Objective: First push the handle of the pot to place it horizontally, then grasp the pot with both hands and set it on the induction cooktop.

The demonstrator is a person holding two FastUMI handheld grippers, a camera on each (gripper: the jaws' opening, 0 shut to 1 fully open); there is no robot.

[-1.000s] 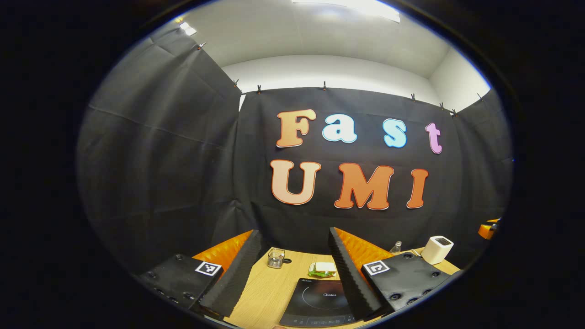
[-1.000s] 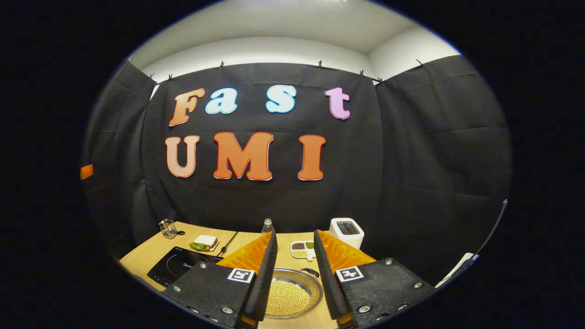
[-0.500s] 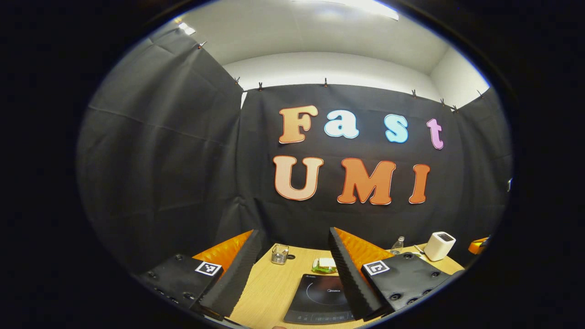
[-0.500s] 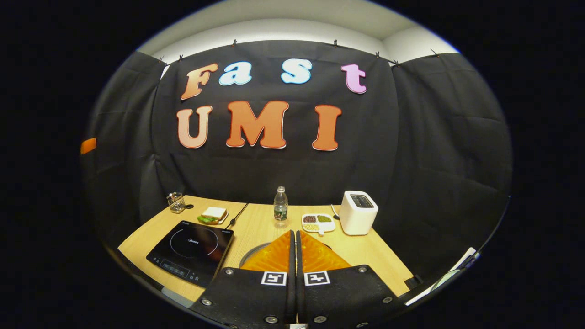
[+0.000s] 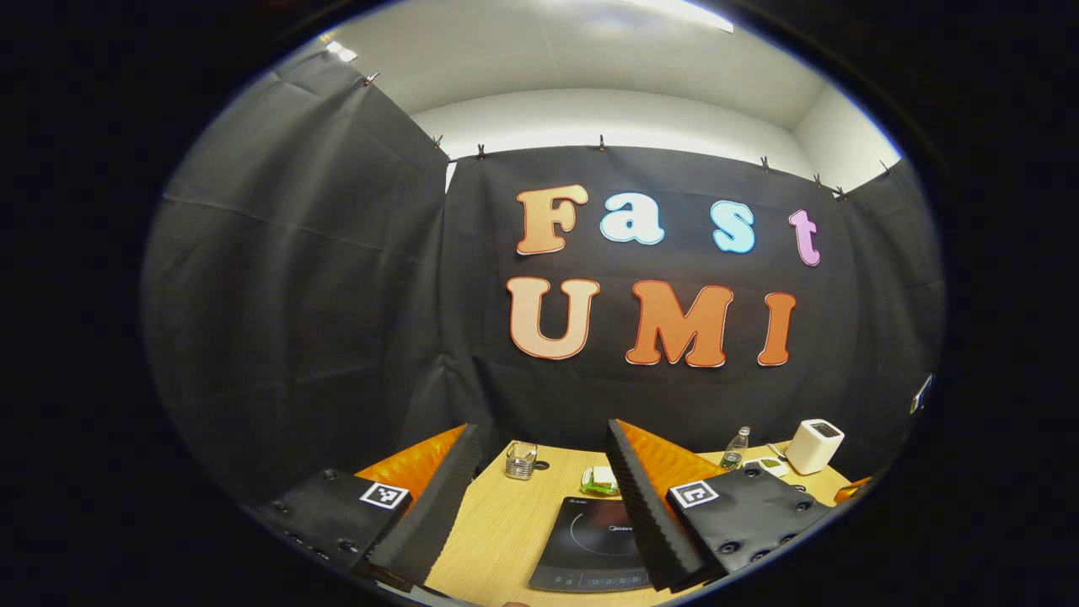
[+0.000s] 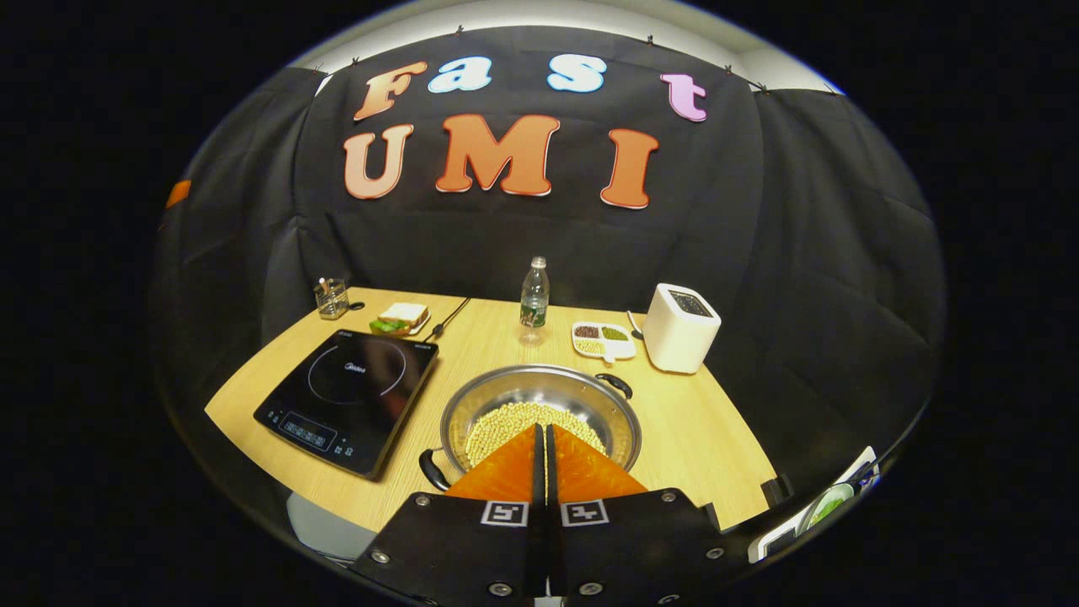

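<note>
The pot (image 6: pixel 539 405) — a shallow steel vessel holding pale yellow beans — stands on the wooden surface (image 6: pixel 700 438) just right of the induction cooktop (image 6: pixel 350 396), not on it. Its two dark handles lie on a diagonal: one at the near left rim (image 6: pixel 432 470), the other at the far right rim (image 6: pixel 615 384).

The right gripper (image 6: pixel 541 434) hangs above the pot's near edge with its two fingers pressed flat together and nothing between them. In the right gripper view it is apart from the near left handle, which lies to its left.

The left gripper (image 5: pixel 539 472) stands with its fingers spread wide and holding nothing; between them, in the left gripper view, the cooktop (image 5: pixel 594 544) sits partly behind the right-hand finger.

Farther back on the surface, in the right gripper view: a clear water bottle (image 6: pixel 534 293) upright behind the pot, a divided white dish of dry grains (image 6: pixel 600 337) beside it, and a white toaster (image 6: pixel 681 327) to the right. Behind the cooktop lies a sandwich on a small plate (image 6: pixel 401 318), with a glass cup (image 6: pixel 331 297) at the far left corner. A black cable (image 6: pixel 447 318) runs from the cooktop toward the back edge.
</note>
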